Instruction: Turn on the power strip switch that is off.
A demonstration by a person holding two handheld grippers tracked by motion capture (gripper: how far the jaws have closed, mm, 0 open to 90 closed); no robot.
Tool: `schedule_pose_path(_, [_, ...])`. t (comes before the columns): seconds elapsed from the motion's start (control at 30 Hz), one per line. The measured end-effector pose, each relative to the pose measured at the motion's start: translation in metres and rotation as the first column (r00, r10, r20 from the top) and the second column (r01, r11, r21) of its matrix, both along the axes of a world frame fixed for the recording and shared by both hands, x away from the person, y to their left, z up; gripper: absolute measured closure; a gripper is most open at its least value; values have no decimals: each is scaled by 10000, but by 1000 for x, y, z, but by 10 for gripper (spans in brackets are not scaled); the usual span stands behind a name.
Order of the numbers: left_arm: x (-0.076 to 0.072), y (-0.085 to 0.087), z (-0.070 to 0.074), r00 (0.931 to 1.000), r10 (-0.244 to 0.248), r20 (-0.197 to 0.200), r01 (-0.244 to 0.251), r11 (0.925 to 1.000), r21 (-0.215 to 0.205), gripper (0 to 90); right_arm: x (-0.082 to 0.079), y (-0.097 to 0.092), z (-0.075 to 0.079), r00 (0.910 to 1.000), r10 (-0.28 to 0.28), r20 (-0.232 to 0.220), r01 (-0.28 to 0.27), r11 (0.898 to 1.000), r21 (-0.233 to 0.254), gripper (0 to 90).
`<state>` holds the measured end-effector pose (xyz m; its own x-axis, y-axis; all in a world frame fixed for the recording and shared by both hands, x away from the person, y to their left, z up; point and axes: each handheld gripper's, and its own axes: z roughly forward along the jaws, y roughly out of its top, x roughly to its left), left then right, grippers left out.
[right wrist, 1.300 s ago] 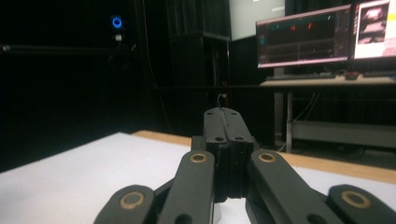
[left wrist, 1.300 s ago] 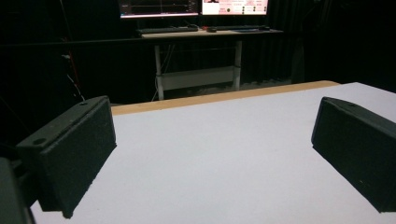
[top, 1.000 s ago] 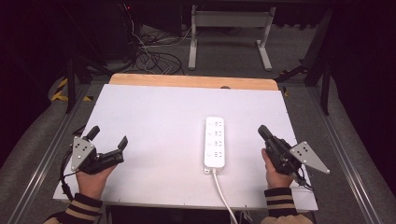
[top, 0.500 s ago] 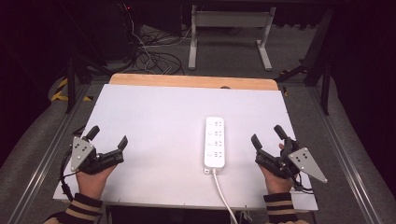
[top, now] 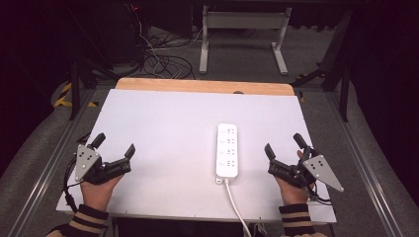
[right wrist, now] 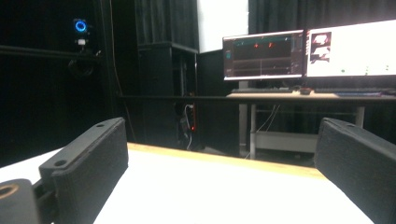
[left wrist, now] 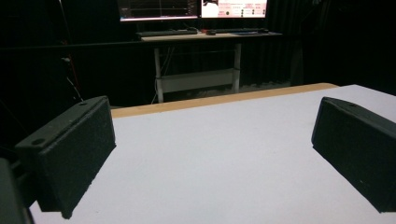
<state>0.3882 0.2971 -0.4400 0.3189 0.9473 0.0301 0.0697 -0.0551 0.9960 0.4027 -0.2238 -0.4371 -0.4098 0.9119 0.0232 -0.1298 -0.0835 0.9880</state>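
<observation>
A white power strip [top: 227, 150] lies flat on the white tabletop [top: 168, 118], right of centre, and its cable [top: 236, 207] runs off the near edge. My left gripper [top: 116, 143] rests near the front left corner, open, with only bare table between its jaws [left wrist: 215, 130]. My right gripper [top: 283, 143] sits just right of the strip, apart from it. Its jaws have just opened wide and hold nothing [right wrist: 219, 154]. A hand in a striped cuff holds each gripper.
A wooden strip [top: 202, 86] edges the far side of the table. Beyond it are a desk frame [top: 242, 34] and loose floor cables [top: 163, 59]. Monitors [right wrist: 308, 49] stand on a desk in the dark background. Metal rails [top: 365, 168] flank the table.
The right gripper went from shut to wide open while its hand stayed near the table's front right. The left gripper and the power strip have not moved.
</observation>
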Motion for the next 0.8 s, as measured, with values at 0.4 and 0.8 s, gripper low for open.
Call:
schedule_pose_path(0.4, [0, -1, 0, 10000, -34, -43, 35, 10000, 18, 3, 2, 3, -3, 9993, 188, -321, -196, 9995, -245, 46])
schedule_pose_path(0.8, [-3, 1, 1, 10000, -17, -22, 17, 10000, -31, 3, 5, 5, -8, 9983, 185, -560, -211, 9987, -469, 46])
